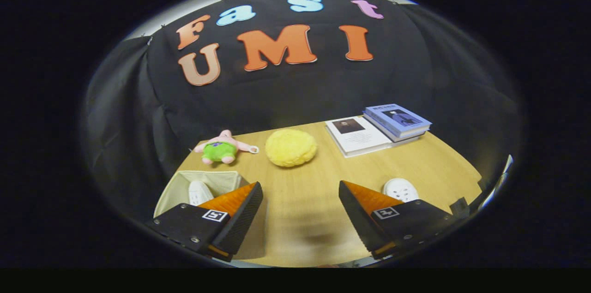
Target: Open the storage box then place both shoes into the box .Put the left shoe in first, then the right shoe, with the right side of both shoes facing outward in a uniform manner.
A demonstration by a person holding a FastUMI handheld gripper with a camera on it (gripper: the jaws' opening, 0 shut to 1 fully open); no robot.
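The beige fabric storage box [175,187] stands open on the wooden table, beside and partly behind my left finger. One white shoe [199,192] sits inside it, mostly hidden by the box wall and the finger. A second white shoe [401,189] lies on the table just beyond my right finger, only its toe showing. My gripper [300,191] hovers above the table, open, with bare tabletop between its fingers.
A yellow fluffy round cushion [291,147] lies ahead of the fingers mid-table. A pink and green plush toy [223,147] lies behind the box. A white book [358,136] and a blue book [397,120] rest at the far right. The table edge [466,164] runs close on the right.
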